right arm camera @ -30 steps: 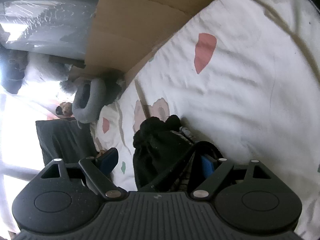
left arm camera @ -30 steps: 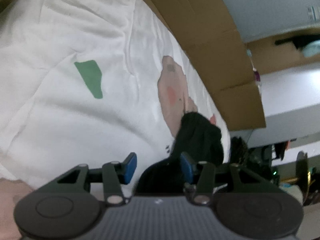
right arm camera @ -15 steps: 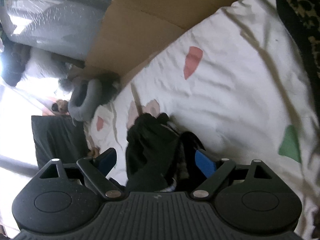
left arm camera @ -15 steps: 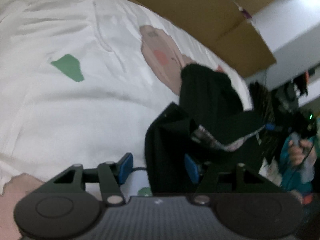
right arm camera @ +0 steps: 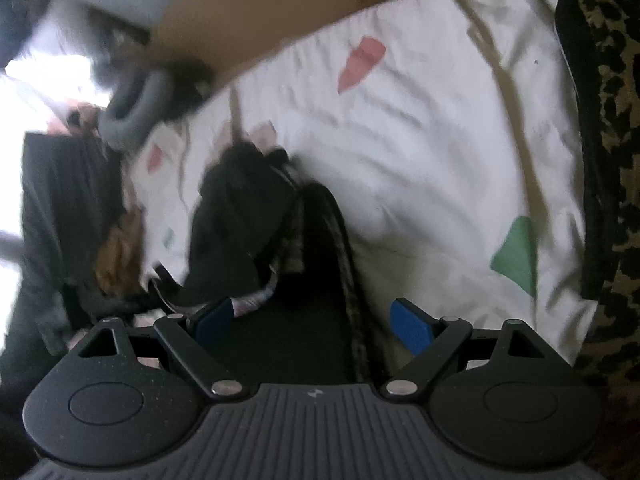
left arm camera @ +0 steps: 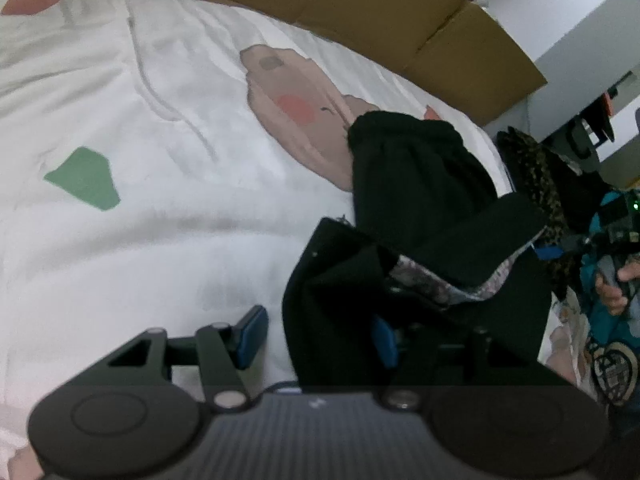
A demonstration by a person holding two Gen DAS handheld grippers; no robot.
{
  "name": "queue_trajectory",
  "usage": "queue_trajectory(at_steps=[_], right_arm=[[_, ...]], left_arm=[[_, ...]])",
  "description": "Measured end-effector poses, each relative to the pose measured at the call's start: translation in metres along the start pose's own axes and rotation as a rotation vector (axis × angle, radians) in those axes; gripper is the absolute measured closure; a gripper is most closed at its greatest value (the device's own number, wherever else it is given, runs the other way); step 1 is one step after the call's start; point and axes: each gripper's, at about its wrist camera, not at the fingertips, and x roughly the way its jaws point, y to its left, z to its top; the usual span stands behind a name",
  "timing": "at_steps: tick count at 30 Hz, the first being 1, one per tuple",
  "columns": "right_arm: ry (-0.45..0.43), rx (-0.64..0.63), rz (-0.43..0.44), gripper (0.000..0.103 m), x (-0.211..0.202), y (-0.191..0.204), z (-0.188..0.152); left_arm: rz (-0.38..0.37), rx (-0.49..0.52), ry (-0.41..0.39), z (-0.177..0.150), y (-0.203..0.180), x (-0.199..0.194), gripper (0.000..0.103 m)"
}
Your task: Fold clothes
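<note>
The left gripper point(left arm camera: 316, 338) has its blue pads apart and closing, with the near edge of the black garment point(left arm camera: 416, 216) lying between them – the left pad stands clear over white sheet, the right one is half buried in dark cloth, so no firm pinch shows. The right gripper point(right arm camera: 314, 320) stands wide, its pads well apart, the same black garment point(right arm camera: 240, 216) bunched between and ahead of them without either pad pressing on it. The garment sits rumpled on the white bedsheet point(left arm camera: 160, 240) printed with green and pink shapes, a patterned lining turned out along one flap – by my reading folding has barely started: nothing lies flat or squared, and smoothing plus every fold remains. A leopard-print cloth point(right arm camera: 604, 120) lies at the sheet's edge. Of containers, only flattened brown cardboard point(left arm camera: 380, 12) stands beyond the bed; I cannot tell whether it holds anything
</note>
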Motion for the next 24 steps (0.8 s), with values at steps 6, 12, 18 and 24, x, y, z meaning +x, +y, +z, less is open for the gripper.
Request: queue_trajectory(at_steps=[6,12,18,24], right_arm=[[0.000,-0.104,-0.099,0.013,0.019,0.010,-0.003],[-0.026,-0.192,-0.150,0.013,0.037,0.020,0.006],[-0.069,-0.227,-0.143,0.014,0.049,0.031,0.021],[-0.109,-0.218,-0.140,0.014,0.054,0.034,0.042]], left_arm=[[-0.018,0.014,-0.021,-0.001,-0.001,-0.004,0.096],[-0.045,-0.074,-0.097,-0.004,0.008,-0.019,0.099],[-0.052,-0.156,-0.103,-0.010,0.017,-0.019,0.099],[-0.047,-0.160,-0.090,-0.009,0.018,-0.017,0.099]])
